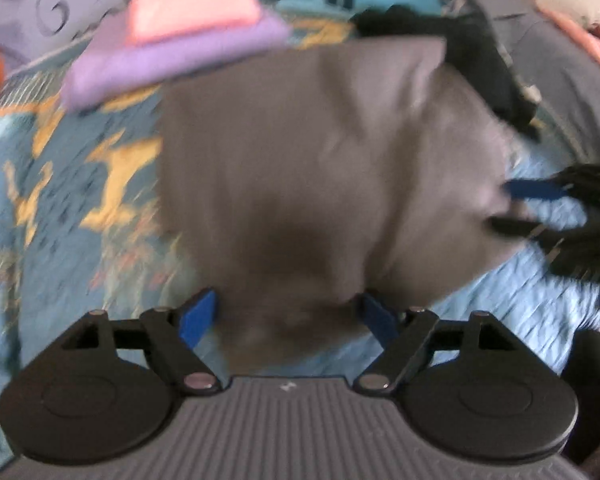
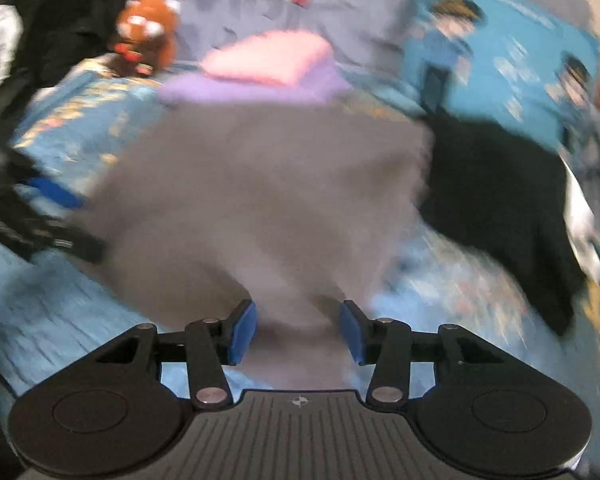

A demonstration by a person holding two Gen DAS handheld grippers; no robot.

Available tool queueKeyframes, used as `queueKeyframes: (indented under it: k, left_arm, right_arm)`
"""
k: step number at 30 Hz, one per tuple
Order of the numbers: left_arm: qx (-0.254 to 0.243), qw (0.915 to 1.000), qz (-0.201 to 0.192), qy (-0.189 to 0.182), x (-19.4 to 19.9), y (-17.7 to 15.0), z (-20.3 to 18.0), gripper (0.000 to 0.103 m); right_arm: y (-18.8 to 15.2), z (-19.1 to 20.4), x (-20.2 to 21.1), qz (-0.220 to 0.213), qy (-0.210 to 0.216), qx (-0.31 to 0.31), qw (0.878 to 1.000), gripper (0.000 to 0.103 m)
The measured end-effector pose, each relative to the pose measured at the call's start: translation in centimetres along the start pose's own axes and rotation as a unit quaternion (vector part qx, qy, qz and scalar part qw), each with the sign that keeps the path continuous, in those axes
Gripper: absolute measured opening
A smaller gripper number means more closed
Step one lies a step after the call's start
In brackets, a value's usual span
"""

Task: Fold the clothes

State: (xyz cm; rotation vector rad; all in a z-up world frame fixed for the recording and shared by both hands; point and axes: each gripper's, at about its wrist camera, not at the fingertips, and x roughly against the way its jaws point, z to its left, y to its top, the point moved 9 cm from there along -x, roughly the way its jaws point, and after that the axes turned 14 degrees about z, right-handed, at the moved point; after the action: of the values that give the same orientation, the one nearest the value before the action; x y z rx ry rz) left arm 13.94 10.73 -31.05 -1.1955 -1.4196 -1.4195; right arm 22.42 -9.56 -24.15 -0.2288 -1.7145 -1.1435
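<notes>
Cloth fills the space ahead of both tools: a grey garment (image 1: 324,168) lies spread on the bed (image 1: 80,208), its near edge bunched between the blue pads of the left hand-held gripper (image 1: 290,316) and, in the right wrist view, between those of the right hand-held gripper (image 2: 298,330). Each pair of fingers stands fairly wide with fabric in the gap; with the blur, whether either truly pinches the cloth cannot be told.

Beyond the left hand-held gripper and off to its left sits a folded stack, a pink piece (image 1: 196,0) on a purple one (image 1: 172,60). A black garment (image 2: 496,200) lies loose to the right of the right hand-held gripper.

As a judgement, the grey piece is the one in work, mid-fold or being drawn flat; heavy blur suggests fast motion. A fold from here would call for a firm hold on both near corners, lifted together and carried evenly forward, so the edges meet without twisting.
</notes>
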Motion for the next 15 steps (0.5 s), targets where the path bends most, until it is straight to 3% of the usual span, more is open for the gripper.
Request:
queueKeyframes:
  k: [3,5,7,10,14,15]
  left_arm:
    - [0.01,0.9997,0.004,0.022,0.5,-2.4,2.1,0.083]
    - [0.01,0.9997,-0.022,0.006,2.5,-2.5,2.2,0.083]
    - [-0.008,0.9978,-0.064,-0.018,5.1,-0.8,1.6,0.084]
    - [-0.045,0.9912,-0.116,-0.046,8.0,3.3,-0.1,0.095]
    - [-0.084,0.9831,-0.135,-0.091,7.2,9.8,-2.7,0.095]
    - [-0.088,0.9836,-0.123,-0.099,5.8,11.3,-3.0,0.095]
  right_arm:
    - [-0.3,-1.3,1.1,-0.008,-0.019,-0.009,1.0,0.045]
    - [-0.6,-2.2,1.9,-0.014,-0.031,-0.014,0.999,0.046]
    - [0.0,-2.6,2.2,-0.023,-0.039,-0.008,0.999,0.057]
    - [4.2,-1.2,1.0,-0.052,-0.037,0.05,0.997,0.062]
    - [8.9,0.5,-3.9,-0.036,-0.006,0.095,0.995,0.062]
    - [9.5,0.6,-5.1,-0.027,-0.003,0.097,0.995,0.061]
